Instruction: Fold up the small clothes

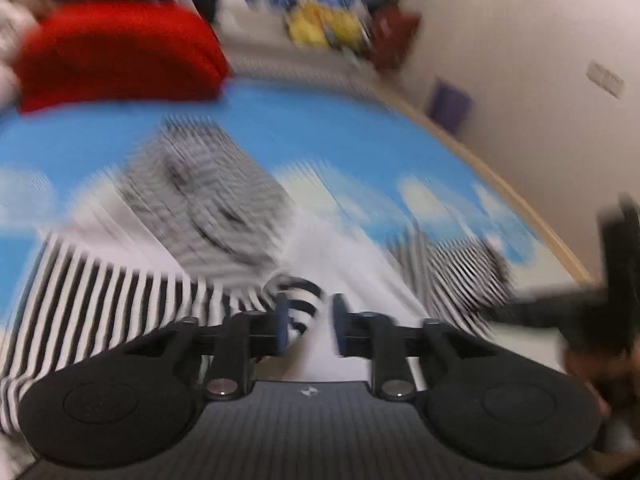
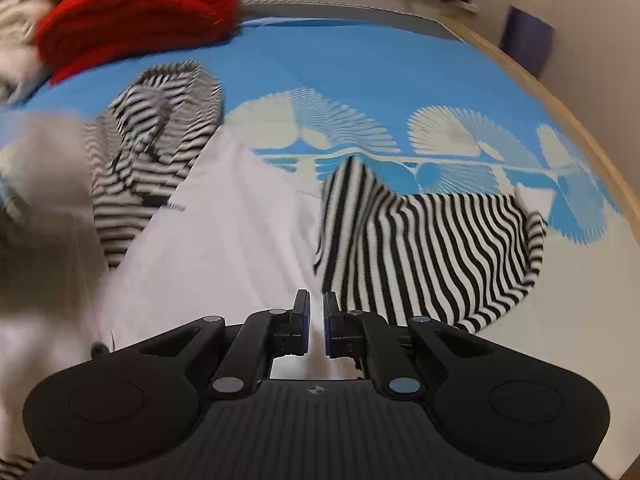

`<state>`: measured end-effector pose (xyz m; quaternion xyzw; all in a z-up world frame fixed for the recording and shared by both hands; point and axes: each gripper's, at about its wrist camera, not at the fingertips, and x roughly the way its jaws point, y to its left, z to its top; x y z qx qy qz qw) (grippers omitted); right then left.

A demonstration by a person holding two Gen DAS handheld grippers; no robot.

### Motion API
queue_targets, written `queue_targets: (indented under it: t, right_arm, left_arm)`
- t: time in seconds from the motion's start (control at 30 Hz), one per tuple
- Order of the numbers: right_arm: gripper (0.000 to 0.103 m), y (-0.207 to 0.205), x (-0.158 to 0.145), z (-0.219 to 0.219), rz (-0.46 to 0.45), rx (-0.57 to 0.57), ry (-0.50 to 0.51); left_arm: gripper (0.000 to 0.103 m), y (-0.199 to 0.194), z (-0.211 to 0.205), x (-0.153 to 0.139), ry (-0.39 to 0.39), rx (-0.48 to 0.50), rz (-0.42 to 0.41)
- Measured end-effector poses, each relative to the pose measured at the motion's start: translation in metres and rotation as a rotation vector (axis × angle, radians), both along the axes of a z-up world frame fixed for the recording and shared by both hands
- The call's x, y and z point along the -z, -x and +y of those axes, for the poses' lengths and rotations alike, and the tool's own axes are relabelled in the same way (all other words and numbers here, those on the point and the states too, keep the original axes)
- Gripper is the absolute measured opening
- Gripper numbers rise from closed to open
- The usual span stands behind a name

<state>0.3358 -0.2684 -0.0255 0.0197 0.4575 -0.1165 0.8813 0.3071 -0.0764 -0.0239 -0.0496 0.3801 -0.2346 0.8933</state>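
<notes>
left gripper pinching striped garment, right gripper nearly closed

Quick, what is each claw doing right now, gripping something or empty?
Left gripper: closed on a bunched bit of the striped garment.
Right gripper: nearly closed, pinching the garment's white fabric.

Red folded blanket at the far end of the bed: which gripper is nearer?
Neither clearly; too close to call. The left gripper and right gripper both sit at the near edge on the black-and-white striped garment, far from the red folded blanket.
</notes>
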Motion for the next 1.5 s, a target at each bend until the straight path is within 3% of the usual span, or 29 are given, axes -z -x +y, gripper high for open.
queue_targets:
  t: [0.07, 0.17, 0.27, 0.37, 0.43, 0.53, 0.6, 0.67, 0.77, 0.8, 0.83, 0.97, 1.07, 1.13, 1.17, 1.23, 1.3, 1.4, 1.5]
  right_arm:
    - [0.006, 0.001, -0.002, -0.009, -0.015, 0.036, -0.058]
    - [0.006, 0.001, 0.0, -0.018, -0.02, 0.081, -0.166]
    - [0.006, 0.0, 0.008, -0.019, -0.014, 0.109, -0.267]
    - [0.006, -0.005, 0.019, -0.011, -0.006, 0.09, -0.321]
    - [0.006, -0.013, 0.031, -0.004, 0.019, 0.089, -0.356]
    - [0.006, -0.027, 0.048, 0.006, 0.042, 0.082, -0.371]
    - [0.008, -0.036, 0.06, 0.012, 0.075, 0.092, -0.363]
    - [0.016, -0.044, 0.071, 0.019, 0.099, 0.084, -0.349]
    - [0.021, -0.052, 0.078, 0.032, 0.102, 0.029, -0.259]
    - [0.02, -0.054, 0.077, 0.037, 0.098, -0.006, -0.234]
    - [0.01, -0.055, 0.074, 0.043, 0.085, -0.042, -0.202]
    - [0.004, -0.048, 0.046, 0.055, -0.039, -0.15, -0.102]
    - [0.004, -0.033, 0.007, 0.041, -0.185, -0.097, -0.099]
    - [0.004, -0.026, 0.0, 0.029, -0.212, -0.035, -0.028]
    - [0.004, -0.028, 0.008, 0.023, -0.174, -0.016, -0.023]
    - [0.006, -0.038, 0.04, 0.008, 0.0, 0.002, -0.088]
    - [0.009, -0.041, 0.061, -0.003, 0.085, 0.069, -0.134]
    - [0.015, -0.039, 0.044, -0.004, -0.003, 0.091, -0.099]
    - [0.021, -0.037, 0.026, 0.007, -0.127, -0.009, -0.136]
  left_arm:
    - [0.029, 0.007, 0.0, -0.005, -0.006, -0.036, -0.003]
    - [0.03, -0.002, 0.032, -0.018, -0.016, -0.187, -0.027]
    - [0.03, -0.023, 0.068, -0.016, -0.095, -0.345, -0.037]
    - [0.03, -0.048, 0.104, 0.007, -0.243, -0.499, 0.058]
    - [0.03, -0.057, 0.133, 0.016, -0.234, -0.605, 0.098]
    - [0.03, -0.068, 0.156, 0.022, -0.212, -0.681, 0.145]
    - [0.03, -0.071, 0.162, 0.019, -0.194, -0.683, 0.144]
    - [0.03, -0.076, 0.161, 0.017, -0.196, -0.663, 0.135]
    - [0.033, -0.078, 0.17, 0.015, -0.204, -0.66, 0.133]
    - [0.033, -0.08, 0.173, 0.016, -0.207, -0.665, 0.141]
    - [0.033, -0.08, 0.175, 0.017, -0.208, -0.668, 0.148]
    - [0.033, -0.081, 0.18, 0.018, -0.213, -0.664, 0.155]
    - [0.033, -0.08, 0.175, 0.019, -0.218, -0.639, 0.151]
    - [0.033, -0.081, 0.169, 0.022, -0.228, -0.613, 0.159]
    - [0.033, -0.081, 0.166, 0.025, -0.229, -0.598, 0.171]
    - [0.033, -0.083, 0.159, 0.033, -0.22, -0.564, 0.208]
    - [0.033, -0.084, 0.149, 0.04, -0.24, -0.527, 0.236]
    - [0.033, -0.083, 0.136, 0.047, -0.266, -0.461, 0.249]
    - [0.033, -0.079, 0.129, 0.053, -0.273, -0.395, 0.265]
